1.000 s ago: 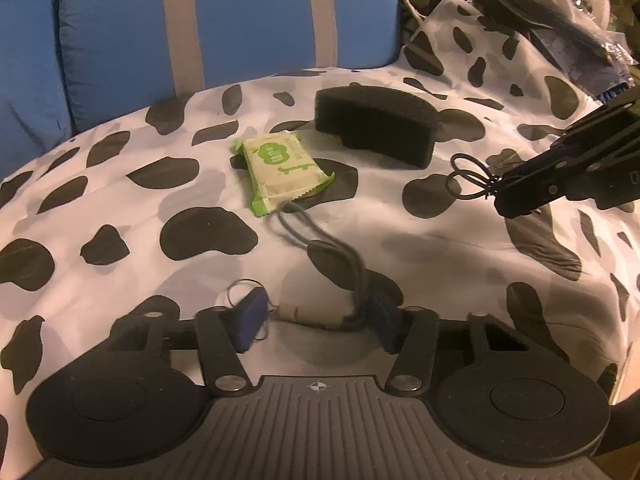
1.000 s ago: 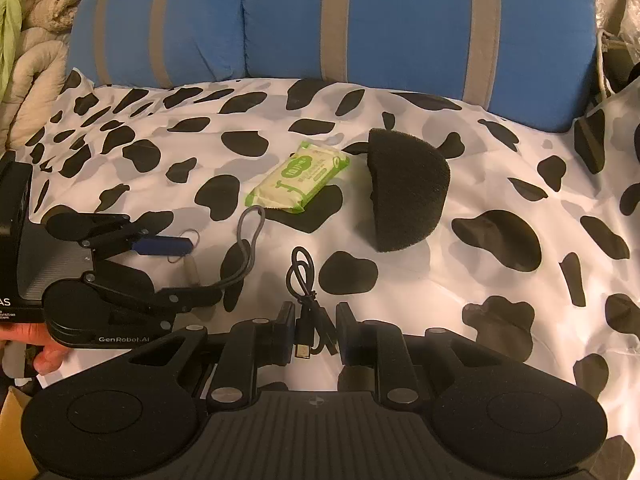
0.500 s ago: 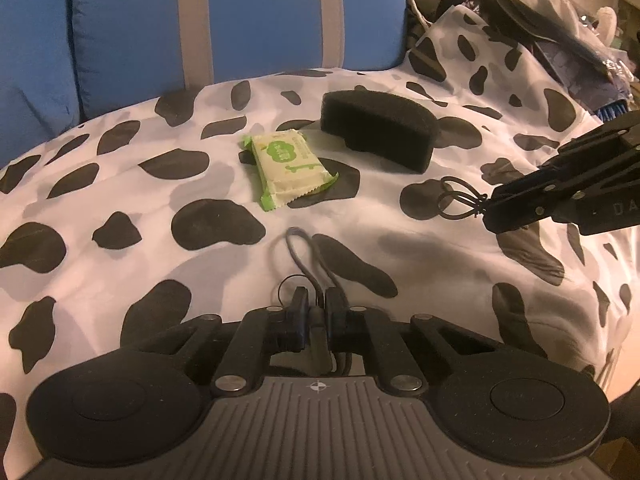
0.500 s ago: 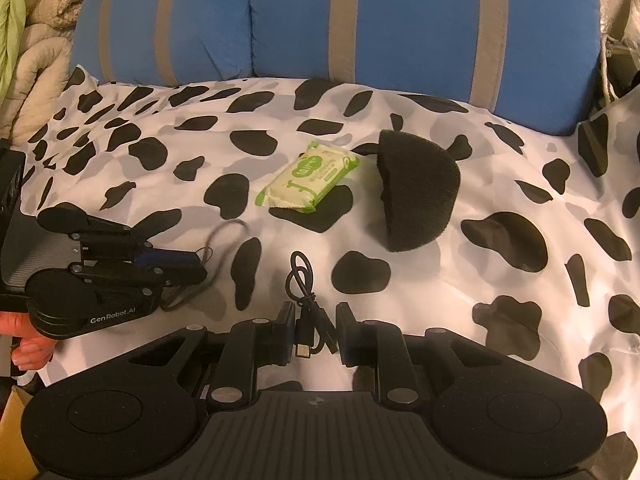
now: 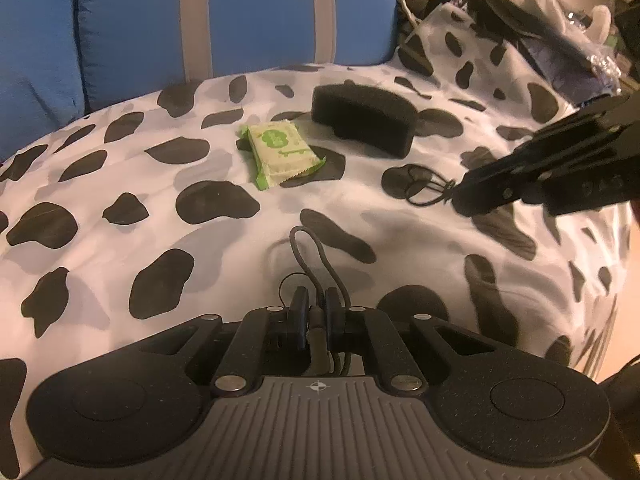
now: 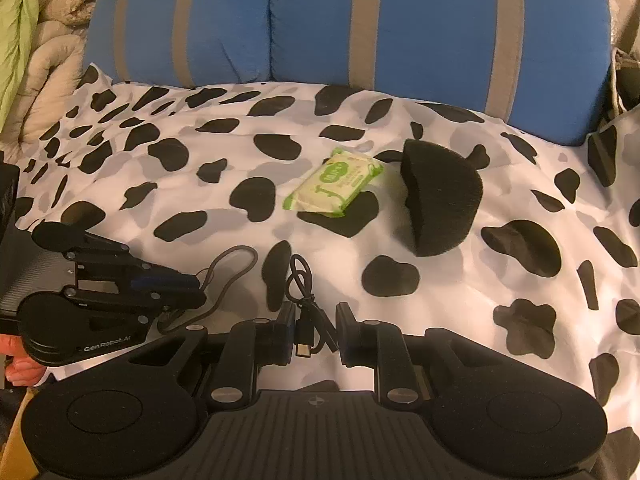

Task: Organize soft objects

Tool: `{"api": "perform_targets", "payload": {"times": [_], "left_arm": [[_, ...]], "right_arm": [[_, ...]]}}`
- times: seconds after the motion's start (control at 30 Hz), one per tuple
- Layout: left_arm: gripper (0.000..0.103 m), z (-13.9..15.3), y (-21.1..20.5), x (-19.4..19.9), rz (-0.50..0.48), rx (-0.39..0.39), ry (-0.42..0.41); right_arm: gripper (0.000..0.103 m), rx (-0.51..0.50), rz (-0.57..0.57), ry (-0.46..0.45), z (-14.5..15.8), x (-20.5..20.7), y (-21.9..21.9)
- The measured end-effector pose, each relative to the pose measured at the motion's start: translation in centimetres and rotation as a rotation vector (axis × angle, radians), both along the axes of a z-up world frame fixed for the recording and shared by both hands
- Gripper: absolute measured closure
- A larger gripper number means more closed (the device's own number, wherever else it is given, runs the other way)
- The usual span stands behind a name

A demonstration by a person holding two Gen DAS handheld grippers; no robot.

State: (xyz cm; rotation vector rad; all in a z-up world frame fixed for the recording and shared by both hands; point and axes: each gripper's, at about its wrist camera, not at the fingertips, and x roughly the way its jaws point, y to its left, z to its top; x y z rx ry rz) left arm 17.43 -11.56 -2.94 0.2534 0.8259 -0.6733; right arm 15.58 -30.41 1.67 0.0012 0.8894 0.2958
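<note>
On the cow-print cover (image 5: 120, 168) lie a green wipes packet (image 5: 280, 154) and, to its right, a black foam sponge (image 5: 364, 120). My left gripper (image 5: 316, 306) is shut on a thin grey cord (image 5: 306, 248) whose loop sticks out ahead of the fingers. In the right wrist view the left gripper (image 6: 196, 298) comes in from the left with the grey cord (image 6: 236, 264) hanging from its tip. My right gripper (image 6: 316, 328) is shut on a coiled black USB cable (image 6: 302, 280); the packet (image 6: 336, 188) and sponge (image 6: 440, 208) lie beyond it. The right gripper (image 5: 460, 200) holds the black cable (image 5: 420, 186) just over the cover.
Blue cushions with grey stripes (image 6: 360, 24) stand along the back. A beige quilt and green cloth (image 6: 36, 40) pile up at the far left. Dark bags and clutter (image 5: 540, 20) sit at the back right. A person's hand (image 6: 16, 364) grips the left tool.
The left gripper's fingers went from open around the grey cord to shut on it, then rose with it. The right gripper kept its hold on the black cable and drifted slightly.
</note>
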Motion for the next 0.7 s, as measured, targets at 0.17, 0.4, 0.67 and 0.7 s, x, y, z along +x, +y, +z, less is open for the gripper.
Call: {"api": "perform_targets", "payload": {"times": [0.17,0.4,0.67,0.7], "left_arm": [[0.094,1.1,0.2,-1.2,0.005,-0.02,-0.012],[0.094,2.6,0.8,-3.2,0.014,-0.044,-0.017],[0.094,4.1,2.1,-6.1,0.024,-0.066,-0.017],[0.094,4.2,2.2,-6.5,0.026,-0.067,-0.017]], "right_arm": [[0.079,0.001,0.004,0.001,0.4,-1.0,0.8],[0.079,0.012,-0.009,0.007,1.1,-2.9,1.5],[0.079,0.032,-0.008,0.018,1.8,-5.6,2.7],[0.079,0.035,-0.009,0.02,1.8,-6.0,2.9]]}}
